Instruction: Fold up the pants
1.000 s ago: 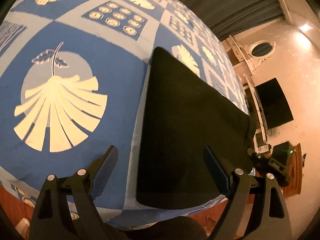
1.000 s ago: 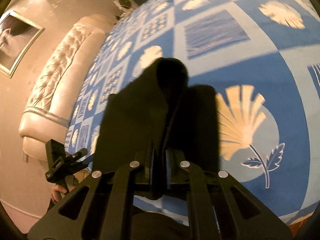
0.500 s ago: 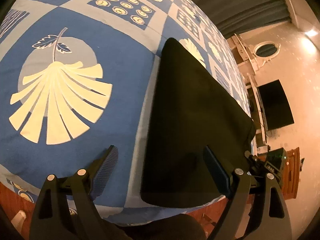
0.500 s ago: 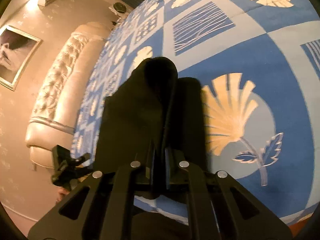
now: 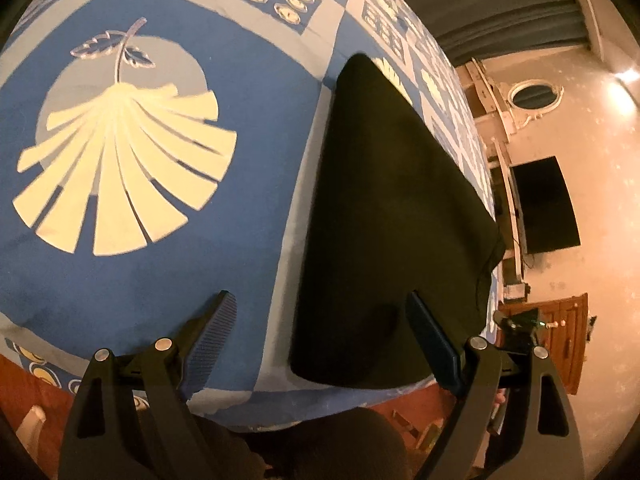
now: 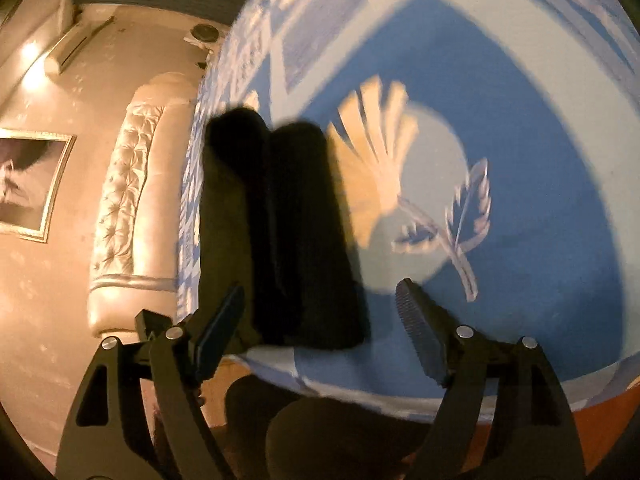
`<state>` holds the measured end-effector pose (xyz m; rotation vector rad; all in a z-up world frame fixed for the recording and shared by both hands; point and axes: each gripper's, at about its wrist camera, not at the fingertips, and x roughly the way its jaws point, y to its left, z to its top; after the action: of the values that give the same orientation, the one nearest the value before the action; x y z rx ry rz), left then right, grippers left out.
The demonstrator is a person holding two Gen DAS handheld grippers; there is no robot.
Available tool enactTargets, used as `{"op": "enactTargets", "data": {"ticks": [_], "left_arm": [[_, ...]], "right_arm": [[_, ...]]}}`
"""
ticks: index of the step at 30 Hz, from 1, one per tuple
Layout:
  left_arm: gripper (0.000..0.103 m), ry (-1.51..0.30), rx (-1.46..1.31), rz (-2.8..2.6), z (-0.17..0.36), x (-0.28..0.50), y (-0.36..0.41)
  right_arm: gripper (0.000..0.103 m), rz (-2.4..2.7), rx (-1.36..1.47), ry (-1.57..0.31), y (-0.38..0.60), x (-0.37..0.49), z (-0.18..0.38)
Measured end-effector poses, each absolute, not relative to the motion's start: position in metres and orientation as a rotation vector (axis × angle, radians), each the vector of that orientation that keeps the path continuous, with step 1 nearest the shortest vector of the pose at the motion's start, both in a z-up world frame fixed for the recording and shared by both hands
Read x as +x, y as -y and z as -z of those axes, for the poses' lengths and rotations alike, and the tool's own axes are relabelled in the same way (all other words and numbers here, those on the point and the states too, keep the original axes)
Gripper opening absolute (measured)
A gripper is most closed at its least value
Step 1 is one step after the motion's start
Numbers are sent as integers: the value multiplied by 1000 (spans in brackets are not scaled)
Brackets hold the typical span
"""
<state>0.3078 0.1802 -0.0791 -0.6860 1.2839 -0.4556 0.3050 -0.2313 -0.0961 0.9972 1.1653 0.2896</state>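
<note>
Both grippers gape wide and grip nothing: the left gripper [image 5: 320, 340] and the right gripper [image 6: 320, 328] each hover over the near end of the black pants [image 5: 384, 220]. Folded, the pants lie flat on the blue patterned bedspread [image 5: 140, 260], beside its pale fan-leaf motif [image 5: 120, 176]. No writing is legible.

One pair of black pants [image 5: 384, 216] lies on one bed with a blue patterned bedspread [image 5: 248, 92]. Two tools are in view, a left tool [image 5: 320, 332] and a right tool [image 6: 320, 320], each with two fingers spread apart. One sofa [image 6: 124, 200], one framed picture [image 6: 28, 184], one television [image 5: 544, 204].
</note>
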Motion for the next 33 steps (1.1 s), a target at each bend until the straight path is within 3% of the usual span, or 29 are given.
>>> {"op": "enactTargets", "data": {"ticks": [3, 14, 16, 18, 21, 22, 26, 33], "left_arm": [[85, -1292, -688, 481, 79, 308, -176], [85, -1325, -753, 578, 84, 311, -158], [85, -1314, -750, 579, 84, 310, -156], [85, -1292, -782, 577, 87, 309, -156], [85, -1260, -885, 560, 95, 307, -159], [82, -1247, -906, 562, 97, 307, -160], [48, -1234, -933, 521, 104, 305, -166], [35, -1224, -845, 526, 90, 307, -164]], "right_arm": [[83, -335, 1025, -1165, 222, 308, 102], [83, -417, 943, -1203, 189, 316, 99], [79, -412, 933, -1205, 188, 316, 100], [64, -397, 916, -1213, 187, 315, 100], [54, -389, 897, -1218, 187, 314, 100], [53, -385, 886, -1219, 186, 314, 100], [44, -383, 878, -1214, 185, 313, 98], [39, -390, 888, -1201, 185, 314, 97]]}}
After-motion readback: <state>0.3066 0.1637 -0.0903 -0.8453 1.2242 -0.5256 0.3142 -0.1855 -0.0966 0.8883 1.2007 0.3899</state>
